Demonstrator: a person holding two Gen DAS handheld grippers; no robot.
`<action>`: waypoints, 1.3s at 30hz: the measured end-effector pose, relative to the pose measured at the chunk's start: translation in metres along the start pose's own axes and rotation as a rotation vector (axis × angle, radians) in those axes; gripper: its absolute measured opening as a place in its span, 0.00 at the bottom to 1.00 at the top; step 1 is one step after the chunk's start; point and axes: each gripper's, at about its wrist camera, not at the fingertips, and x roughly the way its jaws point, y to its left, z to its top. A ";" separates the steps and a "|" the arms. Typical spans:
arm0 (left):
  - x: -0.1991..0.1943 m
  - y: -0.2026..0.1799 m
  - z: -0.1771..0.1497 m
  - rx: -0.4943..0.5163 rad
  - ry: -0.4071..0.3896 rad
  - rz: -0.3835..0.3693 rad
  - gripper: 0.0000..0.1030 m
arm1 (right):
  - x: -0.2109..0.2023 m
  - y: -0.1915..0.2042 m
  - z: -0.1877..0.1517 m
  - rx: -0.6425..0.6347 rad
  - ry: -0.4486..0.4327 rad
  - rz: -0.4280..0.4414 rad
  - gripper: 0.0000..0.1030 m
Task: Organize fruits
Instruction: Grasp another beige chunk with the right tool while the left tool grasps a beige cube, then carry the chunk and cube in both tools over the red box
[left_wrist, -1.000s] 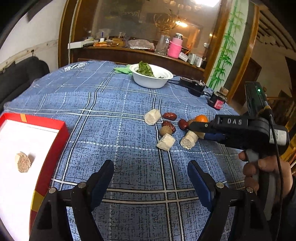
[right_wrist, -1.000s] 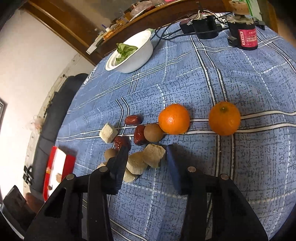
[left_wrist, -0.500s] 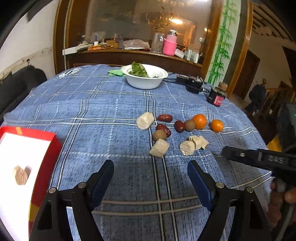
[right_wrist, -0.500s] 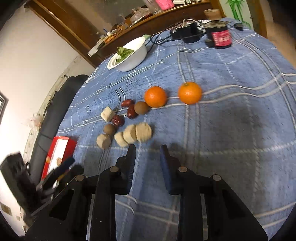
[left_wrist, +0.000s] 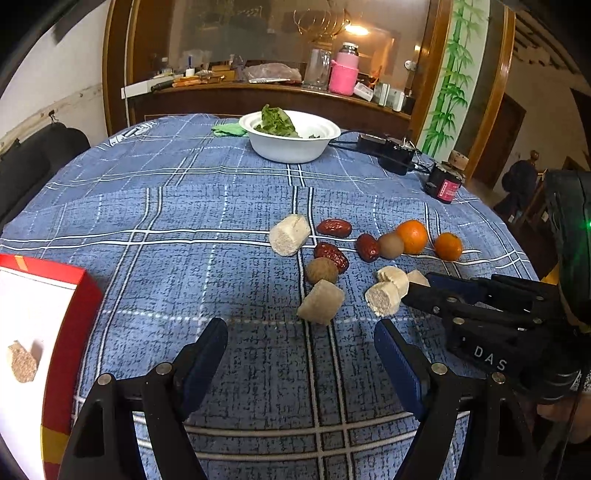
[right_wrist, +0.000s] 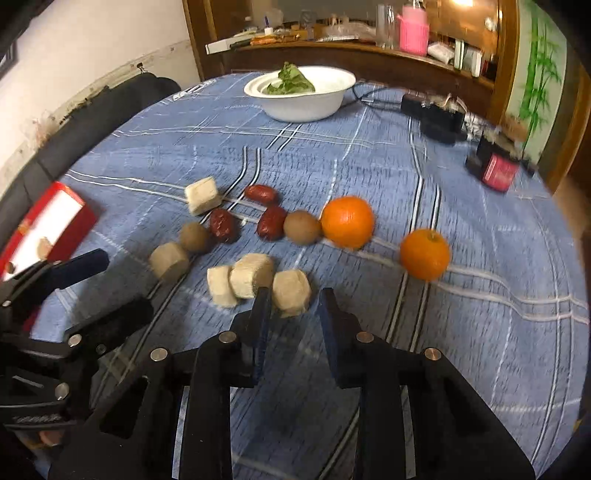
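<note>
Your right gripper (right_wrist: 293, 308) has just been narrowing its jaws; they appear to flank, not pinch, the nearest pale chunk (right_wrist: 291, 297). Your left gripper (left_wrist: 301, 354) hangs spread over bare blue cloth (left_wrist: 166, 206). Farther right lie two oranges (right_wrist: 347, 221).

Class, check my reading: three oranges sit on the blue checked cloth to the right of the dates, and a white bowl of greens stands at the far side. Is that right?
Not quite: there are two oranges, not three. The right wrist view shows one orange beside a brown round fruit and a second orange apart, further right. The dates and the white bowl of greens are as you said.
</note>
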 end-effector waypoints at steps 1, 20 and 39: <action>0.003 -0.001 0.002 -0.001 0.005 -0.004 0.78 | 0.001 0.000 0.001 -0.003 0.000 0.002 0.26; -0.003 -0.025 0.003 0.083 0.027 -0.013 0.17 | -0.059 -0.018 -0.041 0.106 -0.061 0.055 0.20; -0.105 0.008 -0.064 -0.037 -0.030 -0.056 0.17 | -0.113 0.035 -0.086 0.132 -0.128 0.117 0.20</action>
